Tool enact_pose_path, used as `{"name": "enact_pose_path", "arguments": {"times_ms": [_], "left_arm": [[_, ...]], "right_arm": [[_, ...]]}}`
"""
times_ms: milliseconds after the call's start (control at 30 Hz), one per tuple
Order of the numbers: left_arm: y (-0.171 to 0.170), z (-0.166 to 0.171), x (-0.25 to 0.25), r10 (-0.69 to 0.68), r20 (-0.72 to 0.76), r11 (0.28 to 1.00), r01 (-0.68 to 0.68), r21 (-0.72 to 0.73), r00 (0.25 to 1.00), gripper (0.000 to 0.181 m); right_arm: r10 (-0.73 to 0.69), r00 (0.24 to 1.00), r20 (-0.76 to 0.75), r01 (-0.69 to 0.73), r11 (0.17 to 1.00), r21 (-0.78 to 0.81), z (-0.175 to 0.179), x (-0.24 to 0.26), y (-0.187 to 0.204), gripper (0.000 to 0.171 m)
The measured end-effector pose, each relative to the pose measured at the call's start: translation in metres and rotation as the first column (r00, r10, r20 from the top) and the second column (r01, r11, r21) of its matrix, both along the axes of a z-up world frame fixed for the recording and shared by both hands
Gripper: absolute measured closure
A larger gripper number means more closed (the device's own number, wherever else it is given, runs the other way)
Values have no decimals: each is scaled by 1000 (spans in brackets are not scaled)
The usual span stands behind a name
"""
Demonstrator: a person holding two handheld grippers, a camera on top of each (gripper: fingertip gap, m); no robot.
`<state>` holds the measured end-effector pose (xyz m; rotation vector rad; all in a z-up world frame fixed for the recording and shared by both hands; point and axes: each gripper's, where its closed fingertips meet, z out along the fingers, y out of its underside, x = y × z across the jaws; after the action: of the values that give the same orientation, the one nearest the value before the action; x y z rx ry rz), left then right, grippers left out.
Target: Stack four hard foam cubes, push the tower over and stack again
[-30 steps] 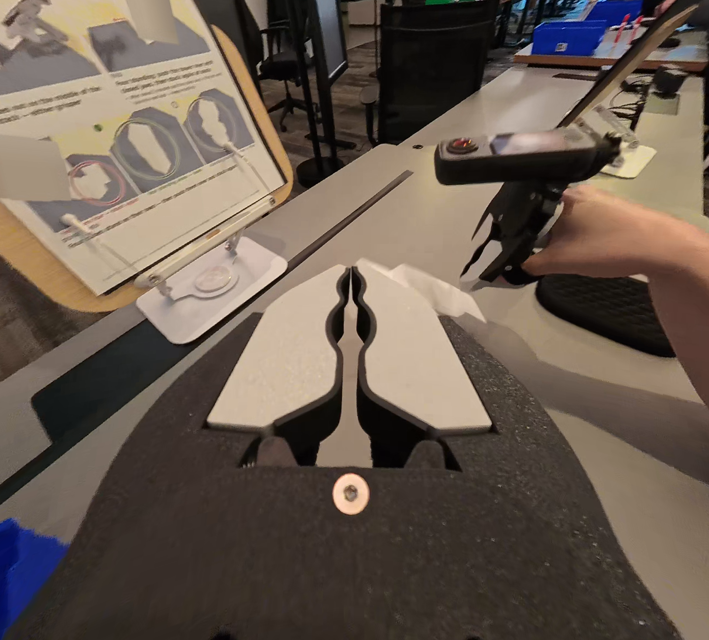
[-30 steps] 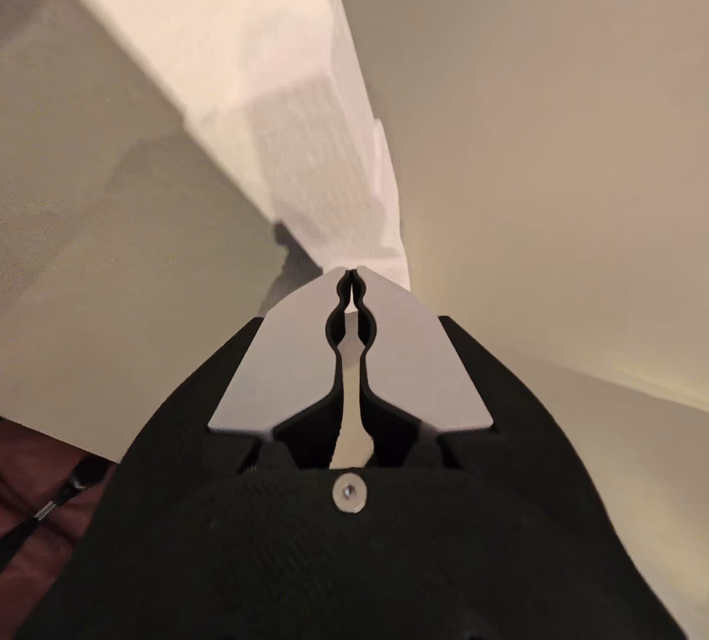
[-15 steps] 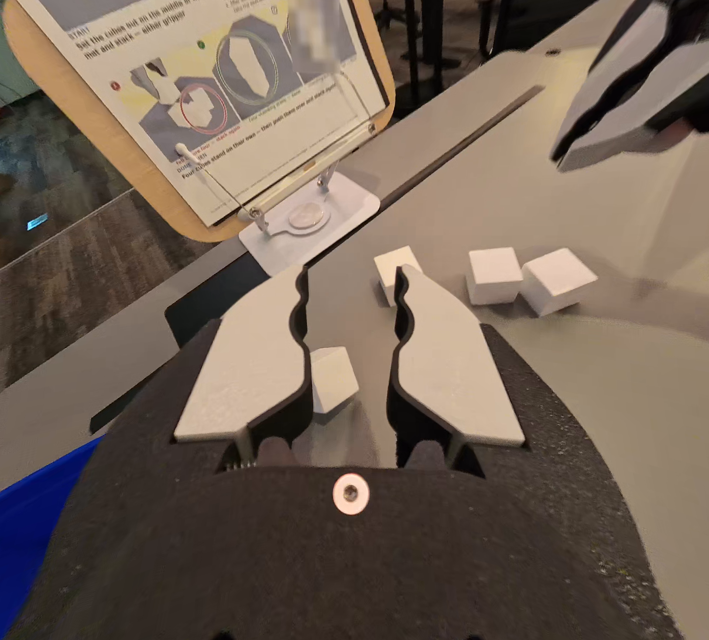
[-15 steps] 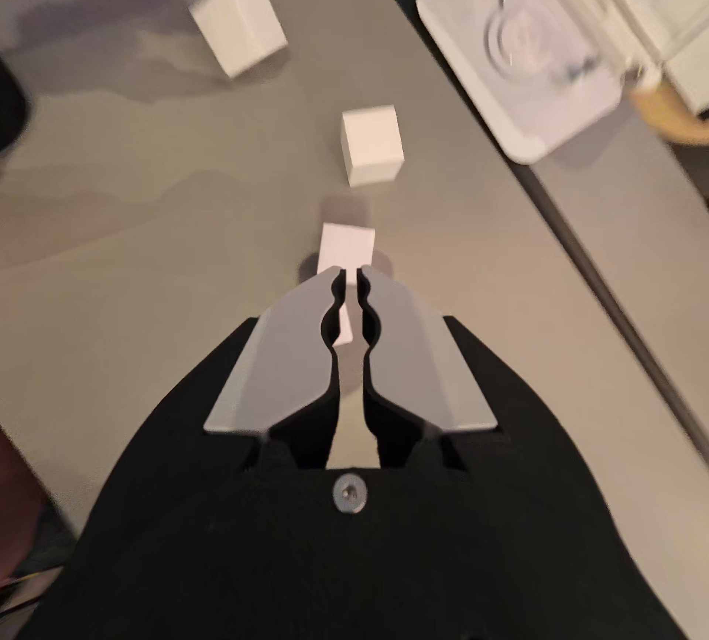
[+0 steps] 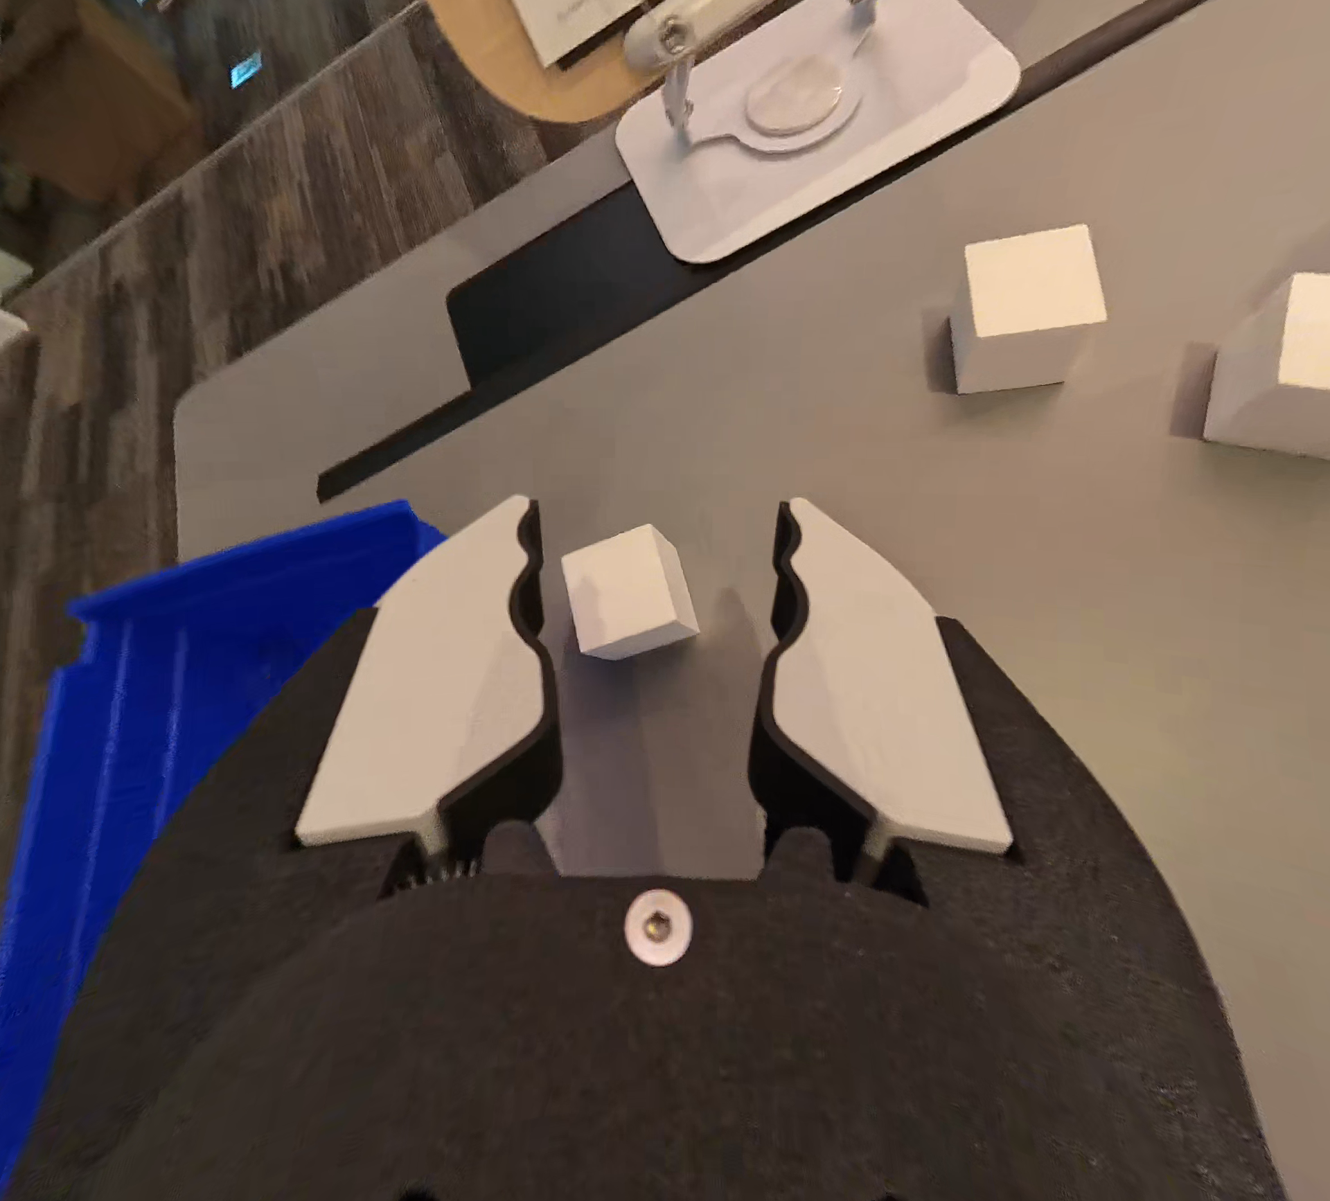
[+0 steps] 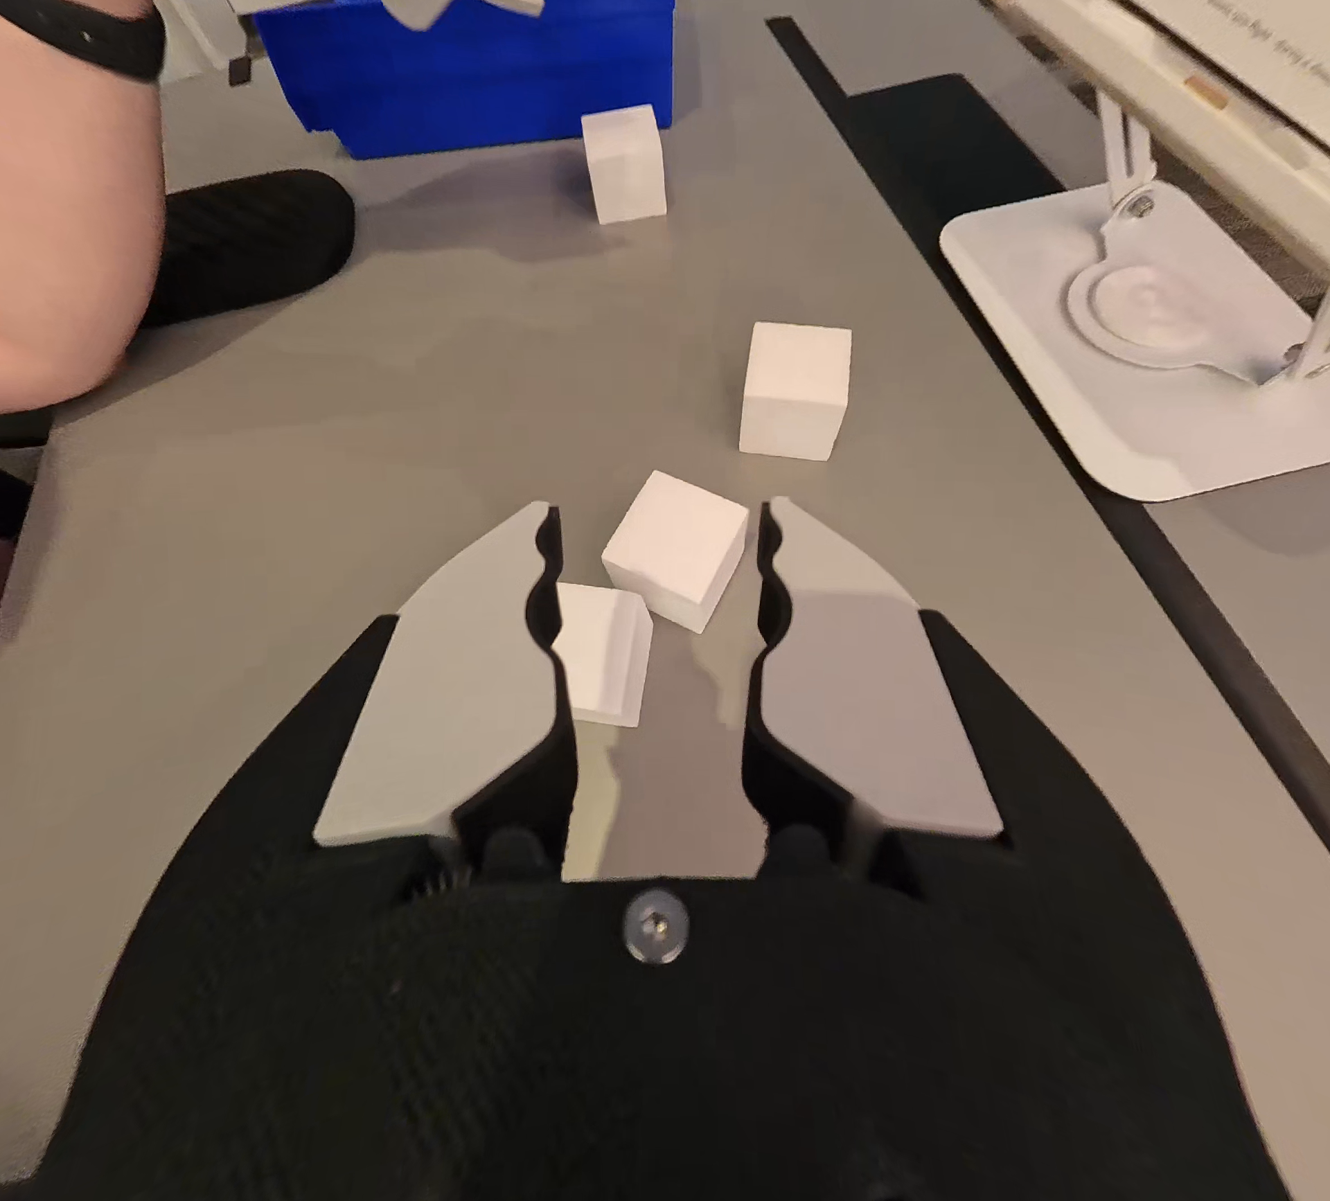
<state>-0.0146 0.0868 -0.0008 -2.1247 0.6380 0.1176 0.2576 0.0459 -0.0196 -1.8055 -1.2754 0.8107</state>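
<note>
Four cubes lay scattered. We held the left gripper (image 5: pixel 653 580), jaws apart, above the cube (image 5: pixel 625 593) nearest the blue bin (image 5: pixel 165 699); right gripper (image 6: pixel 656 580), likewise apart, straddled two touching cubes (image 6: pixel 648 598).

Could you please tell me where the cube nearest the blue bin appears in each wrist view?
Left wrist view: cube low centre, between the open left gripper fingers.
Right wrist view: cube upper centre, before the bin.
Shared landmark: the white stand base.
</note>
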Motion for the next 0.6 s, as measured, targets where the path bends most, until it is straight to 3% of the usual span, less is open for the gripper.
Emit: {"name": "enact_pose_path", "arguments": {"times_ms": [167,233,400,500,600], "left_arm": [[4,-23,-10,149,171,988,-143,-50,974,103],[10,-37,-14,175,198,984,-166,-64,964,104],[22,-60,-31,242,124,967,-228,-112,962,110],[25,-66,-39,271,79,959,-262,-108,959,102],[30,-79,-45,280,-11,952,-279,-128,960,95]], "right_arm": [[-29,999,22,29,999,-17,0,14,-2,116],[-34,997,65,36,999,-31,-6,20,-3,112],[24,988,154,-4,992,-130,-25,34,-22,107],[48,983,176,-15,982,-187,-32,32,-33,96],[81,952,296,-31,985,-169,-47,27,-42,76]]}}
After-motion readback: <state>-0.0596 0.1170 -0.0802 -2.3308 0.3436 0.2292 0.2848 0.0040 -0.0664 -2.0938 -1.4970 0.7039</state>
